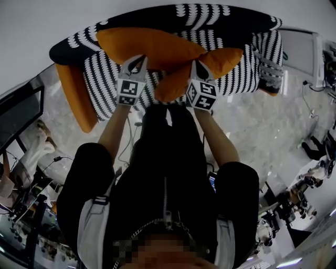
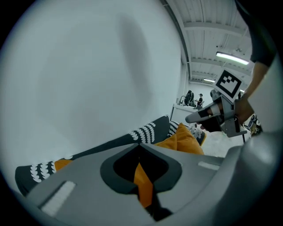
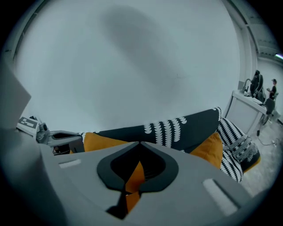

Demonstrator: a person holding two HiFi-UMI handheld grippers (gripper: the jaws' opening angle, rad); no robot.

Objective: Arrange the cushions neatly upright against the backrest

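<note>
Left gripper [image 1: 137,63]: jaws clamped on the edge of the large orange fabric cushion [image 1: 149,46]. Right gripper [image 1: 200,67]: jaws pinching the smaller orange fabric cushion [image 1: 224,60] (both cushions rest on the black-and-white patterned sofa [image 1: 105,84]).

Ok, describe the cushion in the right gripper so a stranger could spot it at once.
Find the black-and-white sofa against the wall. On it are two orange cushions, each pinched by a gripper. The right gripper holds the smaller cushion, nearer the sofa's right end, beside the bigger cushion in the left gripper.
</note>
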